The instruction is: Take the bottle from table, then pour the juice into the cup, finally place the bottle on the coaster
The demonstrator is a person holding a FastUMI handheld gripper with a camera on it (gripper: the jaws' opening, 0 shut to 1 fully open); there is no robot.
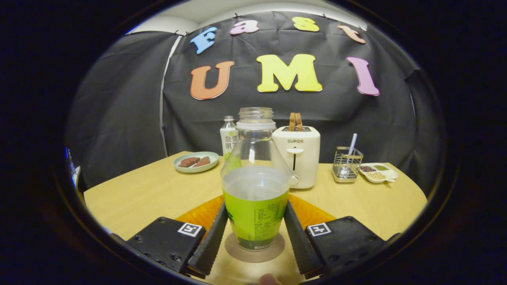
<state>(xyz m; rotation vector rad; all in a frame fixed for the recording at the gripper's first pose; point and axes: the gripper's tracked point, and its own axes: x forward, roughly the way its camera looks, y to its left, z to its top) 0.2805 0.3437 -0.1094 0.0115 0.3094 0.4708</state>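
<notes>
A clear uncapped bottle with a green label stands upright on a round brown coaster on the wooden table. Pale liquid fills it to about the top of the label. My gripper is shut on the bottle's lower half, one finger pressed against each side of the label. The bottle's base rests on the coaster between the fingers.
An orange mat lies under and behind the coaster. Beyond the bottle stand a white toaster, a second small bottle, a plate of brown pieces, a wire holder with a spoon and a white dish of seeds.
</notes>
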